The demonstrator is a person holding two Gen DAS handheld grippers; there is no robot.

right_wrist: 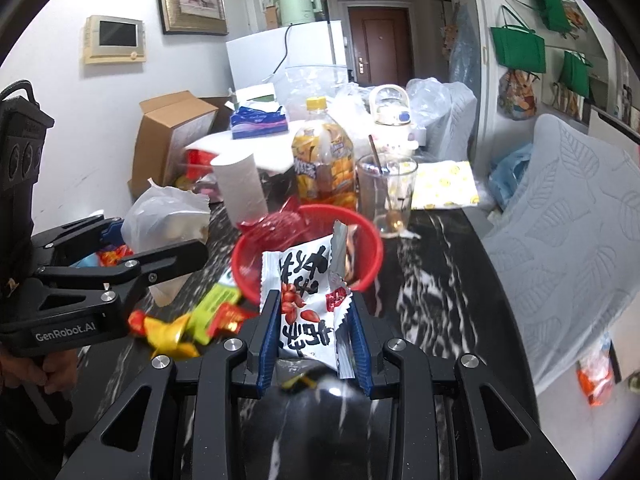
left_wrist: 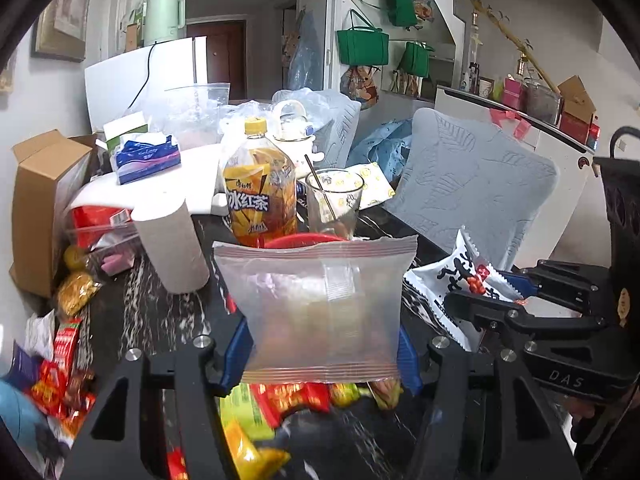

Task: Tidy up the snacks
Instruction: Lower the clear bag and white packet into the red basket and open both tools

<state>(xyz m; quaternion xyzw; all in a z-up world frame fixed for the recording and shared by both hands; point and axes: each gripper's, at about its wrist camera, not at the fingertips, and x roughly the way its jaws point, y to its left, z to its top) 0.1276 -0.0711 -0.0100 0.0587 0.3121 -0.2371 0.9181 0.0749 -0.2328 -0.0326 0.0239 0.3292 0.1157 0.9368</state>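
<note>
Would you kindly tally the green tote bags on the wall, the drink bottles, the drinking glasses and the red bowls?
Green tote bags: 3
Iced tea bottle: 1
Drinking glass: 1
Red bowl: 1
Total: 6

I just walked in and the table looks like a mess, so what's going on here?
A person is sorting snacks with a hand-held gripper in each hand. The left gripper grips a frosted plastic packet, and the right gripper is shut on a white peanut packet. Both are held above the dark table, near a red bowl. More wrapped snacks lie loose.
</note>
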